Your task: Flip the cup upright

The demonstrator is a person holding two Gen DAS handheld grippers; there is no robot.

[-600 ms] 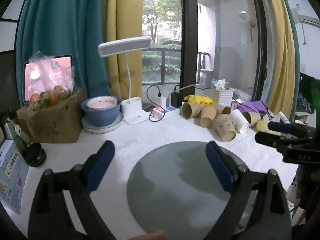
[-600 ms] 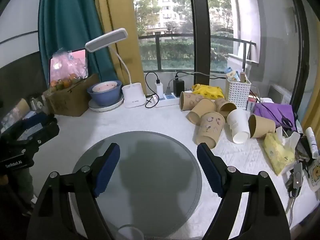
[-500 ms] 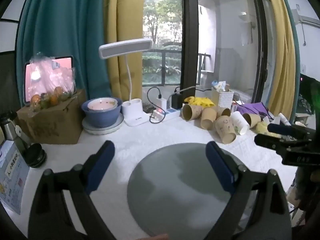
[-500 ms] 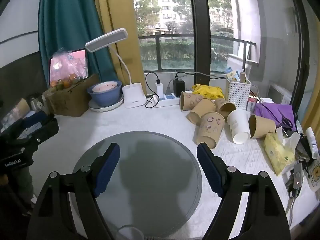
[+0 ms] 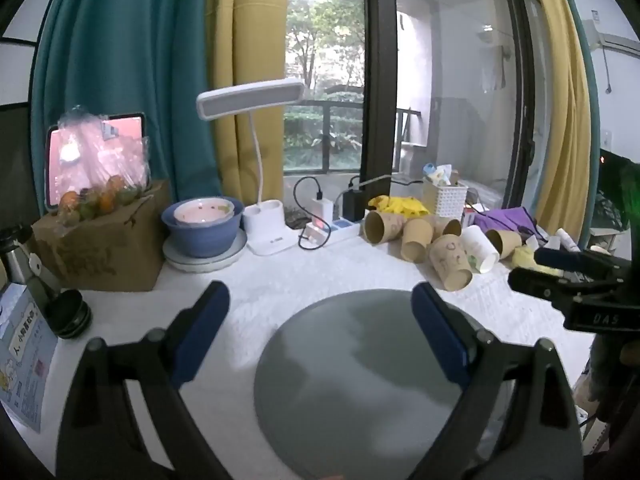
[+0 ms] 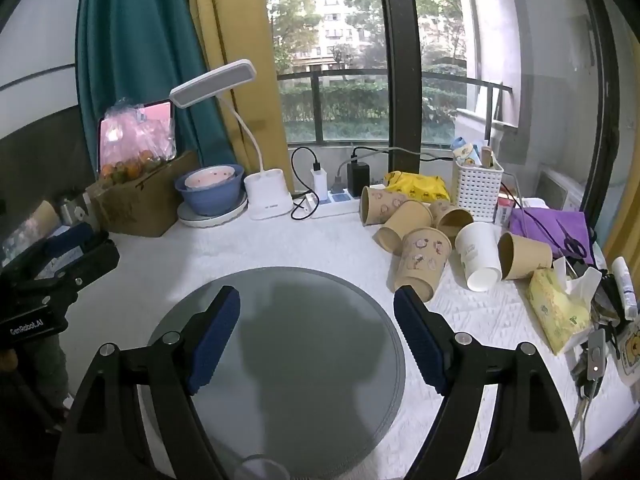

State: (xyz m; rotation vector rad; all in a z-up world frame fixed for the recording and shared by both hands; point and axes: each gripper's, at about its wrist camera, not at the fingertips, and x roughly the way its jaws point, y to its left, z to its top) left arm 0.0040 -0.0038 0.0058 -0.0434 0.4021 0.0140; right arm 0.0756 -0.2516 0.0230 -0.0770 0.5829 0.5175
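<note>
The left gripper (image 5: pixel 320 304) is held wide open above the white table (image 5: pixel 280 276), with nothing between its blue pads (image 5: pixel 200 332); its lower body is cut off by the frame edge. The right gripper (image 6: pixel 316 316) is likewise spread wide and empty over the round grey mat (image 6: pixel 312 344), whose near edge is hidden behind its fingers. The paper cups (image 6: pixel 420 264) are seen lying on their sides in a heap at the far right of the mat, near the white basket (image 6: pixel 478 190); some are partly covered by others, so their number cannot be told. A pale round object (image 6: pixel 260 468) at the bottom edge is cut off and cannot be identified.
</note>
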